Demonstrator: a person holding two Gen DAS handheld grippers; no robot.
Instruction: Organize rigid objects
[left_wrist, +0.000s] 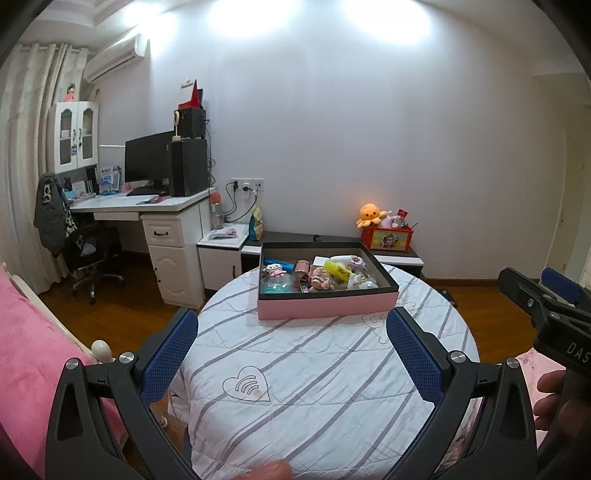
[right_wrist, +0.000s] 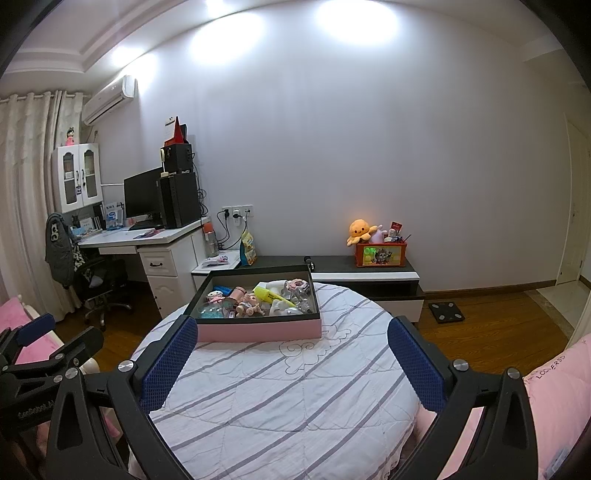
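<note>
Both grippers are hanging over the near edge of a round table (left_wrist: 314, 369) covered in a white cloth with grey stripes, and neither one is holding anything. Left gripper (left_wrist: 291, 354) has its jaws spread wide, blue padded fingers (left_wrist: 170, 354) on either side of bare cloth with a little heart print between them. Right gripper (right_wrist: 291, 358) is the same deal, jaws wide apart, nothing in between but striped cloth. You can spot each one from the other's camera too: the right one pokes in at the right edge of the left view, with part of a hand (left_wrist: 554, 398) wrapped around its handle.

Further back, on the far side of the table, sits a shallow pink box (left_wrist: 325, 277) with a dark inner rim, well clear of both grippers. It's packed with small stuff: a yellow highlighter (left_wrist: 338, 271), a small doll (left_wrist: 319, 278), a pink cat figure (left_wrist: 273, 269), a clear round container (left_wrist: 275, 284) with something teal in it, plus some white bits I can't make out.

Past the table there's a low dark cabinet (right_wrist: 365, 267) against the wall with an orange plush octopus (right_wrist: 360, 230) next to a red toy box (right_wrist: 380, 254). Far left is a white desk (left_wrist: 147, 205) with a monitor (left_wrist: 147, 158) and a black office chair (left_wrist: 88, 254).
</note>
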